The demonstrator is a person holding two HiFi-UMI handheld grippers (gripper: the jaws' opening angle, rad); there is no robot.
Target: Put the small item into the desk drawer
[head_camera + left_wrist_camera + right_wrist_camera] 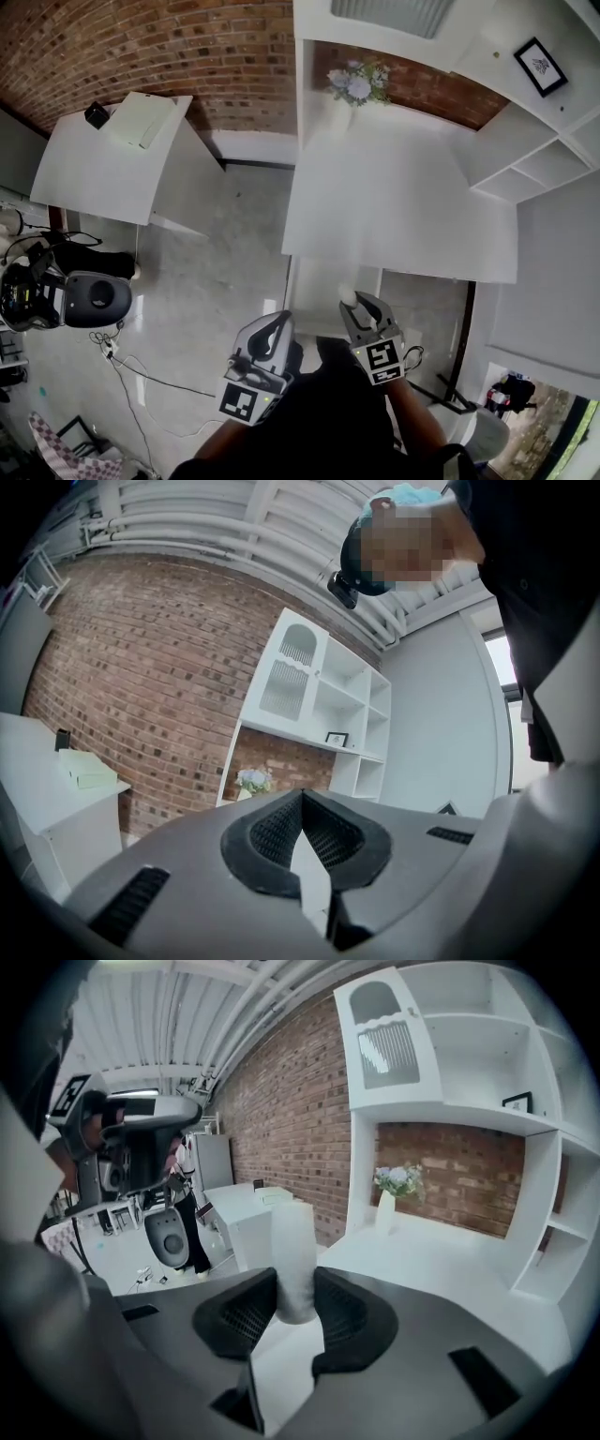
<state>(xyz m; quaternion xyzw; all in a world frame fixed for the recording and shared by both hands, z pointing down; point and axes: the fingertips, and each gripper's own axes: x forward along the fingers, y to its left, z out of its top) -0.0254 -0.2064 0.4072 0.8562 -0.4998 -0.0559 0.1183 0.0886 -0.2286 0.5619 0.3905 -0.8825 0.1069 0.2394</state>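
Observation:
The small item (347,294) is a white cylinder, and my right gripper (360,307) is shut on it. In the right gripper view the cylinder (292,1241) stands upright between the two dark pads (339,1312). It hangs over the open white drawer (298,292) that sticks out from the front edge of the white desk (403,216). My left gripper (277,326) is just left of the drawer. Its jaws meet at the tips with nothing between them (302,806).
A vase of flowers (354,86) stands at the back of the desk against the brick wall. White shelves (534,159) with a framed picture (540,66) rise at the right. A second white table (103,169) and a dark rounded machine (94,298) are to the left, with cables on the floor.

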